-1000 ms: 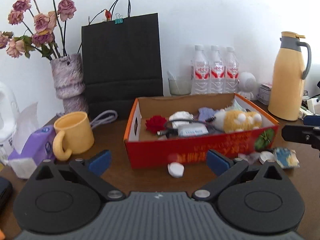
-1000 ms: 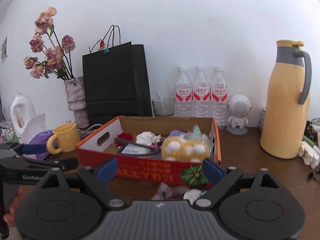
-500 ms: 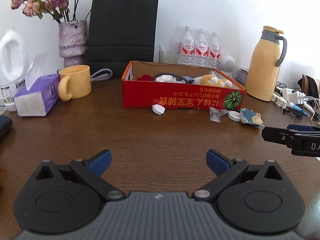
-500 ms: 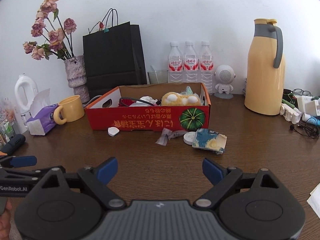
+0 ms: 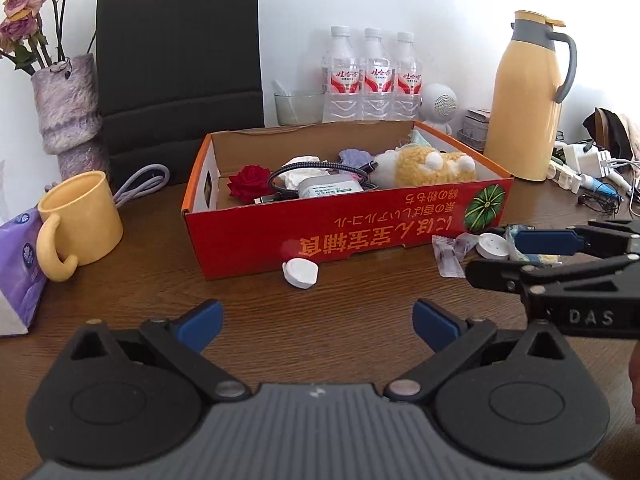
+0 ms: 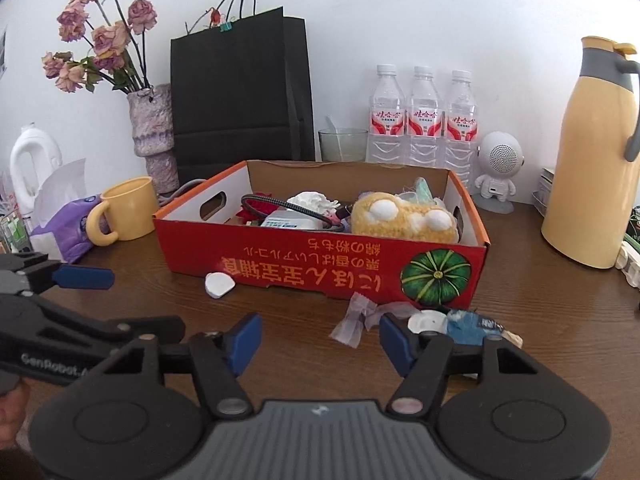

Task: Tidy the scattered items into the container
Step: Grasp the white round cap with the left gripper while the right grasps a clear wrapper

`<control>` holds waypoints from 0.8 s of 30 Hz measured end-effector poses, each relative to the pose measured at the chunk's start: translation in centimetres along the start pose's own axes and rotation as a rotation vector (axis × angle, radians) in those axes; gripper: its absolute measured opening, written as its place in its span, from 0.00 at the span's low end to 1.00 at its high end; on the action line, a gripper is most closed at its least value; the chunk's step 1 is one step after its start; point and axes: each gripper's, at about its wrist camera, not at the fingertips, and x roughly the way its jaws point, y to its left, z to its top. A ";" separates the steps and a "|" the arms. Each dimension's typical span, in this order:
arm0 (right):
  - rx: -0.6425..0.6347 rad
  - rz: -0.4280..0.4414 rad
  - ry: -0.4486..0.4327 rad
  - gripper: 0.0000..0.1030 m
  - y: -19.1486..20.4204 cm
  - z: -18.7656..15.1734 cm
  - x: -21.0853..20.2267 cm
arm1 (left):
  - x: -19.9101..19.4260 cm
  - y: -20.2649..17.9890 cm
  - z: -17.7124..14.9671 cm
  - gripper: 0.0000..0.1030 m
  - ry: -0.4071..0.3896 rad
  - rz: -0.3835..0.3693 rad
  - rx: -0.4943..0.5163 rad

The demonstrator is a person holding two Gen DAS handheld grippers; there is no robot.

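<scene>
Four scattered items lie on the table in front of the red cardboard box (image 6: 320,268): a white cap (image 6: 218,285) near its left front, and, by the pumpkin picture at its right front corner, a crinkled clear wrapper (image 6: 356,320), a white round lid (image 6: 428,322) and a blue-and-yellow packet (image 6: 476,330), the last three touching or just beside one another. Compared with half a second ago, both wrist views sit much closer to the box, and the right gripper (image 6: 320,342) now frames the wrapper, its jaws closing with nothing yet pressed between the blue pads; the wrapper lies just ahead of them. The left gripper (image 5: 316,322) has its jaws wide apart and empty, facing the white cap (image 5: 301,273). This suggests pick-up of the remaining items is beginning. Inside the box are a yellow plush toy (image 6: 404,218), a red fabric rose (image 5: 250,181), a coiled black cable (image 5: 320,172), a white-and-green pack (image 5: 330,188) and crumpled white material. Outside it stand a yellow mug (image 6: 128,210), a tissue pack (image 6: 66,232), a black paper bag (image 6: 240,92), three water bottles (image 6: 424,116) and a yellow flask (image 6: 596,160).
</scene>
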 end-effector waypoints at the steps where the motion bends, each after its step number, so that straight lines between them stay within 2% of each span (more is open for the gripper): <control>1: -0.001 0.000 0.007 0.60 0.0 0.3 1.1 | 0.6 0.4 0.1 1.00 0.012 -0.001 -0.014; 4: -0.003 -0.023 0.058 0.56 0.1 0.9 4.5 | 2.6 1.0 0.6 0.97 0.031 0.019 -0.032; 7: -0.009 -0.003 0.091 0.56 -0.4 0.9 6.6 | 3.9 0.9 1.5 0.93 0.013 0.013 0.009; 9: -0.011 -0.016 0.114 0.51 -0.6 0.9 7.6 | 5.0 0.7 2.0 0.90 0.004 0.005 0.027; 11: -0.018 -0.015 0.128 0.42 -0.8 0.8 8.4 | 6.2 0.7 2.3 0.82 0.027 -0.003 0.011; 13: -0.012 -0.013 0.121 0.34 -1.0 0.9 8.4 | 7.3 0.7 2.3 0.69 0.051 -0.004 -0.006; 16: -0.025 -0.030 0.093 0.21 -0.8 0.4 8.2 | 8.1 0.7 2.5 0.61 0.044 0.013 -0.016; 17: -0.032 -0.034 0.084 0.21 -0.7 0.2 8.0 | 8.3 0.8 2.6 0.59 0.048 0.013 -0.026; 19: -0.039 -0.023 0.084 0.21 -0.5 0.1 7.8 | 8.7 0.9 2.5 0.39 0.075 0.007 -0.030; 20: -0.045 -0.011 0.083 0.21 -0.4 0.1 7.7 | 8.7 1.0 2.3 0.37 0.070 0.009 -0.028; 21: -0.049 -0.008 0.081 0.21 -0.4 0.0 7.6 | 8.7 0.9 2.2 0.29 0.065 0.017 -0.017; 24: -0.048 0.007 0.078 0.21 -0.4 -0.1 7.3 | 8.4 1.0 2.0 0.27 0.059 0.008 -0.015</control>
